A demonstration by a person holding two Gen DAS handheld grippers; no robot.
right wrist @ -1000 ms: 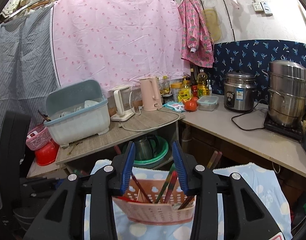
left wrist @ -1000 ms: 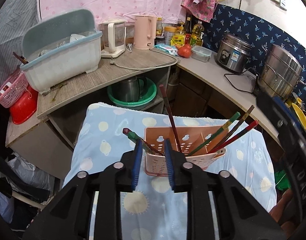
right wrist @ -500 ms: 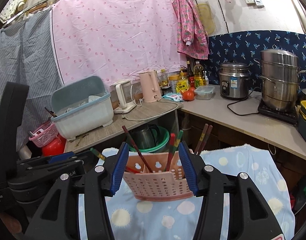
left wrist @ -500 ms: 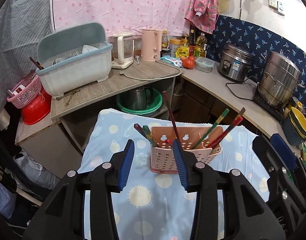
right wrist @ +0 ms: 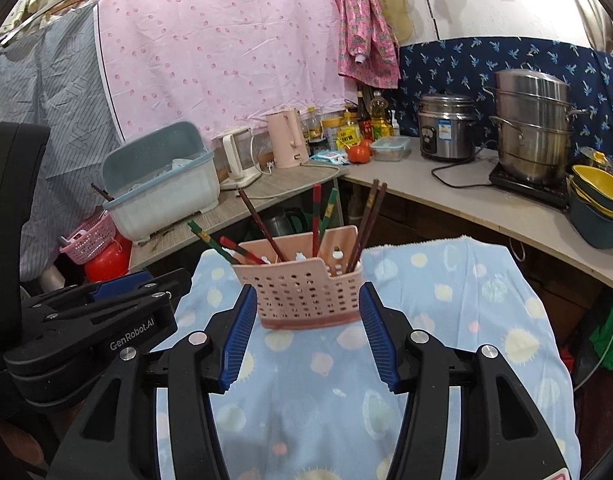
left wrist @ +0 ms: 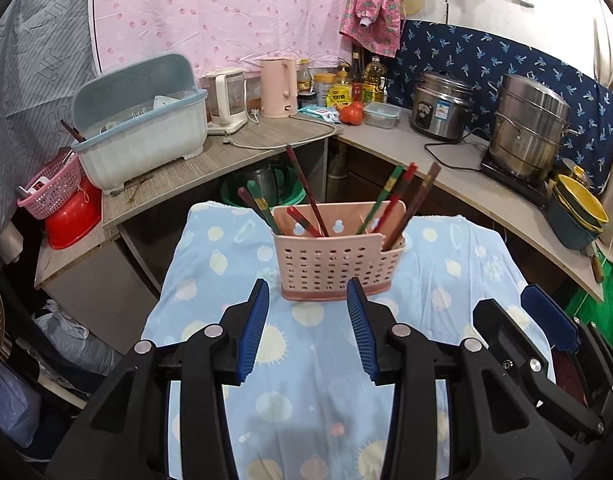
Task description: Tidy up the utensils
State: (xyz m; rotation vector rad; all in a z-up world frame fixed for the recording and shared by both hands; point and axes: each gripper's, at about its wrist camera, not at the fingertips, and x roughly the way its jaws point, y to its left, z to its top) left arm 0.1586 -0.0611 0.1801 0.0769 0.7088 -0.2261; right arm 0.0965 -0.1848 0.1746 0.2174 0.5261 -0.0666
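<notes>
Down at the bottom of both wrist views the black tool bodies block a fair bit of the blue patterned cloth (left wrist: pixel 314 364) over the tabletop, so whatever's right under them is hidden. Sitting on that cloth is the pink perforated utensil basket (left wrist: pixel 338 260), upright, with chopsticks (left wrist: pixel 394 200) poking out: red and green ones leaning left in one section, a long dark one slanting up through the middle, a bunch on the right side. Can't really tell how many dividers it has or where the tips sit, the wall hides them.

Left tool (left wrist: pixel 310 312) is released, jaws have just been opening, nothing between the blue pads, the basket stands a little beyond them. Right tool (right wrist: pixel 306 320) likewise has been spreading and isn't clamping anything; the basket looks framed by its fingers but the pads seem clear of its sides.

Back on the counter, the pale blue dish bin (left wrist: pixel 142 136) holds some crockery, hard to make out. Pink mesh basket (left wrist: pixel 52 192) is cut off at the left.
</notes>
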